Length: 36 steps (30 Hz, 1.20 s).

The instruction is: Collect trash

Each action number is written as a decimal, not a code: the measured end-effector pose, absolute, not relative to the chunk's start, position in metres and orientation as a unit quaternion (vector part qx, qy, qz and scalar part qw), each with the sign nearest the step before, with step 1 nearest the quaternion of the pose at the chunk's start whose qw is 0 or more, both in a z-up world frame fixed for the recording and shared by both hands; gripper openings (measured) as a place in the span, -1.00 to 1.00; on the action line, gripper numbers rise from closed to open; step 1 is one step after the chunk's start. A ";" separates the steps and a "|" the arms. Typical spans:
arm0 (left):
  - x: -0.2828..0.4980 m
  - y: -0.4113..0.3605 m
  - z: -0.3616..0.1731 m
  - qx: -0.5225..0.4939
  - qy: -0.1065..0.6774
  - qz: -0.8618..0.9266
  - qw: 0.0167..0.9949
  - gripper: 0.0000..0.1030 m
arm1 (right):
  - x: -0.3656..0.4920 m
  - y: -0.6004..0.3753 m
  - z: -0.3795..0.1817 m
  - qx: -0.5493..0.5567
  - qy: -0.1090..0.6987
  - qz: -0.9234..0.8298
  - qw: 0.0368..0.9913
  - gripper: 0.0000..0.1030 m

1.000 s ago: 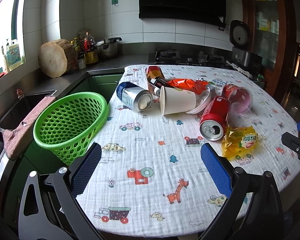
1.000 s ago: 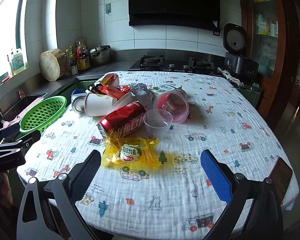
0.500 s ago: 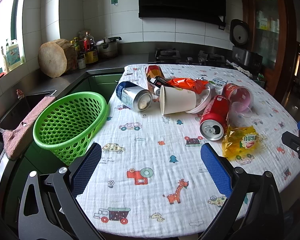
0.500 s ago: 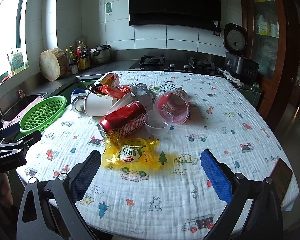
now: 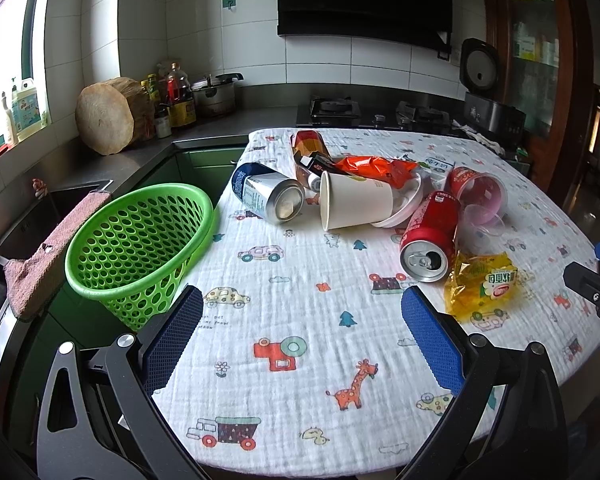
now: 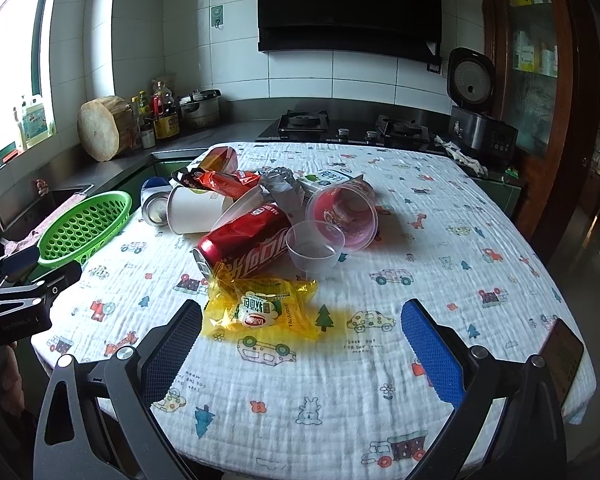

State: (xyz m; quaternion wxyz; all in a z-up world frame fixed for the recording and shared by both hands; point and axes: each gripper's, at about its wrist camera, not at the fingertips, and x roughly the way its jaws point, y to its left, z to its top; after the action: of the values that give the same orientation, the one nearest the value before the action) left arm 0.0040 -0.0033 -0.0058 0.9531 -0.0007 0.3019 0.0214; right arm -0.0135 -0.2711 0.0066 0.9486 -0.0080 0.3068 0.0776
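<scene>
A pile of trash lies on the table: a red cola can (image 5: 430, 234) (image 6: 246, 242), a yellow wrapper (image 5: 482, 282) (image 6: 260, 308), a white paper cup (image 5: 354, 204) (image 6: 196, 210), a blue-and-silver can (image 5: 266, 198), an orange wrapper (image 5: 372, 168), a red plastic cup (image 6: 342, 216) and a small clear cup (image 6: 314, 246). A green basket (image 5: 140, 244) (image 6: 84, 226) stands at the table's left edge. My left gripper (image 5: 302, 332) is open and empty over the near table edge. My right gripper (image 6: 302, 338) is open and empty, just short of the yellow wrapper.
The table wears a white cartoon-print cloth (image 5: 284, 320). A counter with a wooden block (image 5: 106, 120), bottles and a pot (image 5: 214, 96) runs along the left wall. A sink with a pink cloth (image 5: 52, 240) lies beside the basket. A stove (image 6: 352, 128) stands behind.
</scene>
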 end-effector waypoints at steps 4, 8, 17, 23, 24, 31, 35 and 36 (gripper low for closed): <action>0.005 -0.004 -0.008 0.000 0.304 0.021 0.953 0.90 | -0.012 -0.272 0.006 -0.008 0.308 0.076 0.948 0.88; 0.008 -0.005 -0.008 0.002 0.306 0.019 0.952 0.90 | -0.009 -0.273 0.004 -0.010 0.309 0.076 0.948 0.88; 0.013 -0.007 -0.010 0.003 0.310 0.014 0.951 0.90 | 0.000 -0.274 0.002 -0.012 0.314 0.072 0.947 0.88; 0.019 -0.006 -0.011 0.005 0.313 0.011 0.950 0.90 | 0.007 -0.279 0.000 -0.014 0.317 0.068 0.946 0.88; 0.020 -0.007 -0.011 0.005 0.314 0.010 0.949 0.90 | 0.008 -0.279 0.000 -0.015 0.318 0.067 0.946 0.88; 0.027 -0.009 -0.011 0.006 0.316 -0.001 0.949 0.90 | 0.025 -0.286 -0.006 -0.010 0.332 0.071 0.940 0.88; 0.031 -0.009 -0.013 0.007 0.318 -0.006 0.948 0.90 | 0.039 -0.293 -0.010 -0.002 0.346 0.074 0.935 0.88; 0.032 -0.009 -0.014 0.007 0.319 -0.007 0.948 0.90 | 0.043 -0.295 -0.011 0.003 0.350 0.076 0.934 0.88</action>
State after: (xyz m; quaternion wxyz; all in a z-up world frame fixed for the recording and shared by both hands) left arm 0.0318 -0.0091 -0.0136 0.9478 0.0068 0.3188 -0.0072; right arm 0.0425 -0.2950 -0.0108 0.9338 0.0028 0.3497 0.0759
